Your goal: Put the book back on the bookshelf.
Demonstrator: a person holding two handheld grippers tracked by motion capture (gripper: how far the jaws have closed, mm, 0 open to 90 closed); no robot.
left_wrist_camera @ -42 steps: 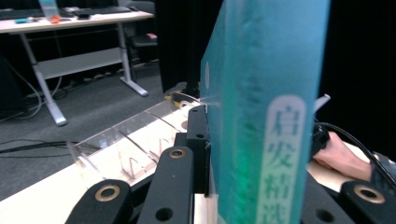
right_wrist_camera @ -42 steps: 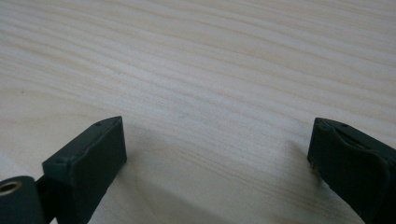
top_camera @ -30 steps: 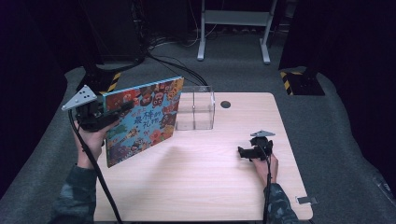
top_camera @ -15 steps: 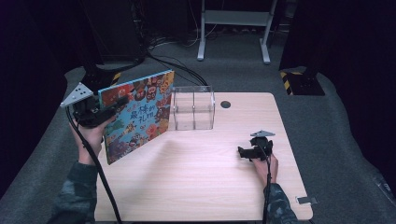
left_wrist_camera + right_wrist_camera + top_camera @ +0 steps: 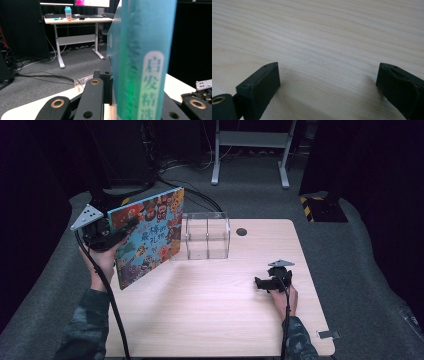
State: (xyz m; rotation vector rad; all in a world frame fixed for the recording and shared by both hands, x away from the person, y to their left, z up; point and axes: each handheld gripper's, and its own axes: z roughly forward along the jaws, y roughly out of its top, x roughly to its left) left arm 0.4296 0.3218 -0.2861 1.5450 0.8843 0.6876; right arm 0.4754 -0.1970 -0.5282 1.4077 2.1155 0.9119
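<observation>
A colourful picture book (image 5: 150, 237) hangs tilted over the table's left edge, its cover facing the table. My left gripper (image 5: 122, 231) is shut on its left part. In the left gripper view the book's teal spine (image 5: 142, 62) stands upright between the black jaws. My right gripper (image 5: 262, 282) rests on the table (image 5: 210, 315) at the right, pointing left. Its jaws stand wide apart over bare wood, with nothing between them (image 5: 328, 80).
A clear plastic box (image 5: 206, 236) with a middle divider stands at the table's back centre, just right of the book. A round black hole (image 5: 241, 231) lies behind it. Desk legs and cables sit on the floor beyond.
The book has swung a little to the left, away from the clear box, and stands steeper. The right gripper has stayed put.
</observation>
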